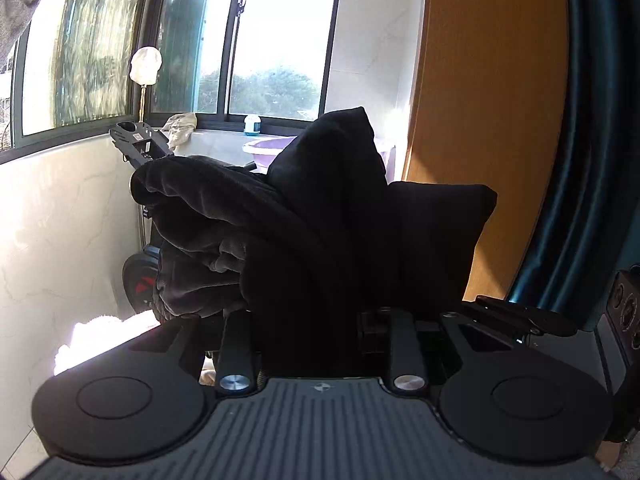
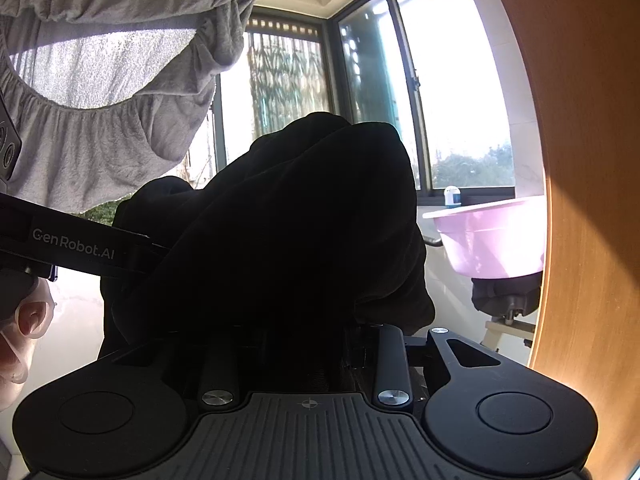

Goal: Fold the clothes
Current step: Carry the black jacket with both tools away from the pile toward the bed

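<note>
A bunched black garment [image 1: 320,216] fills the middle of the left wrist view, draped over my left gripper [image 1: 316,300], whose fingers it hides. The jaws stand narrow with the cloth caught between them. At the upper left of that view my right gripper [image 1: 160,160] reaches into another fold of the same cloth. In the right wrist view the black garment [image 2: 288,220] heaps over my right gripper [image 2: 304,312], which is shut on it with its tips buried. From the left edge my left gripper [image 2: 156,252] runs into the cloth, and a person's hand [image 2: 24,332] holds it.
A grey gathered cloth [image 2: 100,120] hangs overhead at the upper left. A purple basin [image 2: 492,236] stands under the window sill, with a small bottle [image 2: 452,196] behind it. A wooden panel [image 2: 580,200] closes the right side. A rag [image 1: 180,126] lies on the sill.
</note>
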Motion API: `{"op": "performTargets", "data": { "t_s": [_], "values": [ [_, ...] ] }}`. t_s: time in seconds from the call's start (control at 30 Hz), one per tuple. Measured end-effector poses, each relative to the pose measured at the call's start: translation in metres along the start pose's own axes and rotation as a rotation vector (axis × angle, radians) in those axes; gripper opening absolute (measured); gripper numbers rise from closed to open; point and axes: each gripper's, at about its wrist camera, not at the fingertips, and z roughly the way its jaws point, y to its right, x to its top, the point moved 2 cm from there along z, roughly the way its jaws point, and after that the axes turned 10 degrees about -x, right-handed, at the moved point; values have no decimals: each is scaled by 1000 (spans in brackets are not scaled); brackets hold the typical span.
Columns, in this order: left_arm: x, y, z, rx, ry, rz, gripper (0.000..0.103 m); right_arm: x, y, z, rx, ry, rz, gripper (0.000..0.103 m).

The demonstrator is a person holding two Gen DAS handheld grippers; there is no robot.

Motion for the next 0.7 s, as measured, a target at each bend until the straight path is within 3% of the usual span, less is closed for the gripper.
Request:
{"op": "performTargets", "data": {
  "t_s": [0.27, 0.43, 0.7],
  "values": [
    [-8, 44, -46, -67, 67, 66, 28, 9, -8, -77, -51, 82, -32, 29],
    [-21, 66, -85, -161, 115, 108, 28, 10, -26, -135, -114, 146, -48, 30],
    [-49, 114, -126, -305, 131, 120, 28, 3, -47, -238, -224, 151, -63, 31]
  ]
}}
